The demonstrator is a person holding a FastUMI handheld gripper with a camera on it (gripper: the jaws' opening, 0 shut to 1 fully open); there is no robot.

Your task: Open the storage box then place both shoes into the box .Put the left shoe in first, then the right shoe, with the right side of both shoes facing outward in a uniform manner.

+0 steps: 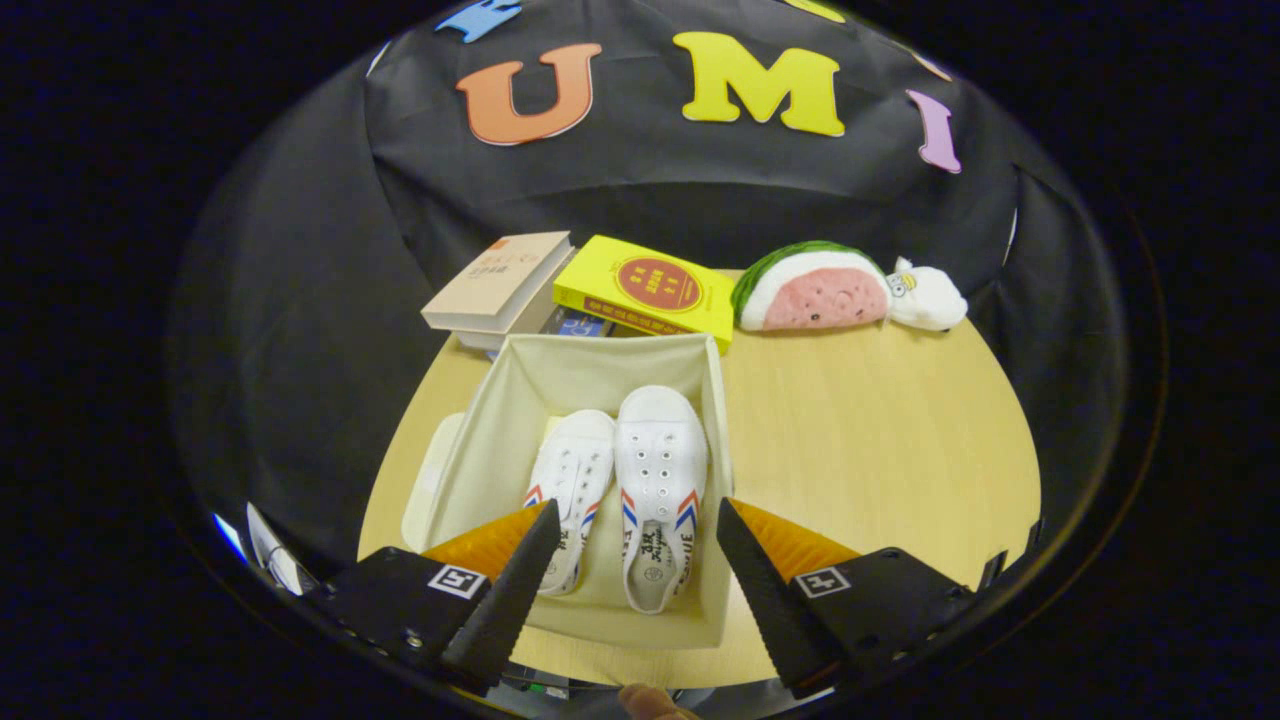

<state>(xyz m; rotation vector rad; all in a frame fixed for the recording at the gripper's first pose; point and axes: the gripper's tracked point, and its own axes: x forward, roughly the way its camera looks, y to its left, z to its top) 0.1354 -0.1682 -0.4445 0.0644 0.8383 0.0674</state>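
A: While the hand-held gripper (pixel 635 520) hangs above the near end of the box (pixel 500 440), how do its fingers stand?

B: Spread wide, holding nothing. The box's near wall and the heels of both shoes lie in the gap between them.

A: Where are the shoes?

B: Both inside the box, side by side, toes pointing away from the fingers. The left shoe (pixel 570 480) lies nearer the left wall, with bare lining showing between them. The right shoe (pixel 658 480) lies just beside the right wall. The two shoes touch or nearly touch along their inner sides; I cannot tell which.

A: And the box's edges?

B: Its top is open, walls upright, the left one leaning outward a little. A pale flat piece (pixel 425 490) lies against its left side on the surface (pixel 880 440).

A: What crowds it?

B: At the far wall, the books: a tan book (pixel 497 280) stacked on another, and a yellow book (pixel 645 290) close to the box's far right corner. A watermelon plush (pixel 810 290) and a small white plush (pixel 925 297) sit well apart, at the far right edge.

A: Open room?

B: The surface right of the box is bare wood out to its curved edge.
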